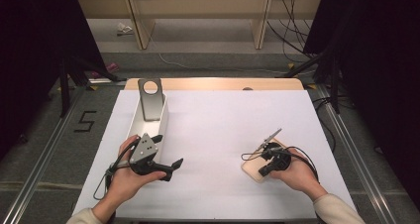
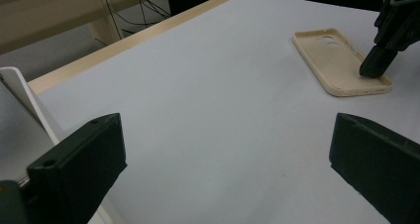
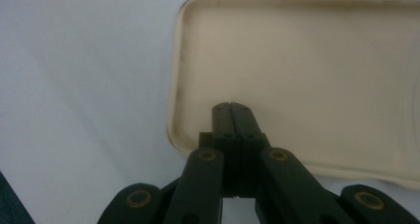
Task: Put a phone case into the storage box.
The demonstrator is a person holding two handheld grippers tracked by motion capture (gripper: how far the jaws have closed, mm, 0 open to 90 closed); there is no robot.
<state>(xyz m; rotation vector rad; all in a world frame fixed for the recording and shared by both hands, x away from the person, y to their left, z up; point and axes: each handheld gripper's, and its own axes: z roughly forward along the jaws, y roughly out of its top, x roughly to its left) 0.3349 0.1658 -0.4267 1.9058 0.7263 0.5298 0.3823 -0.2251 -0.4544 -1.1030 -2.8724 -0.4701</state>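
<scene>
Beige phone case (image 3: 317, 80) flat under right gripper (image 3: 232, 106), jaws closed, empty; left gripper (image 2: 223, 169) jaws wide.

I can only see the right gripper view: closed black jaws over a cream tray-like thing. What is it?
Observer: A phone case, hollow side up; the left gripper view shows its camera cutouts.
Operator: Is the other hand busy?
Observer: No. The left gripper is open and holds nothing, on the far side of the white table.
Operator: Anything else on the table?
Observer: A long white tray beside the left gripper, with a grey stand in it.
</scene>
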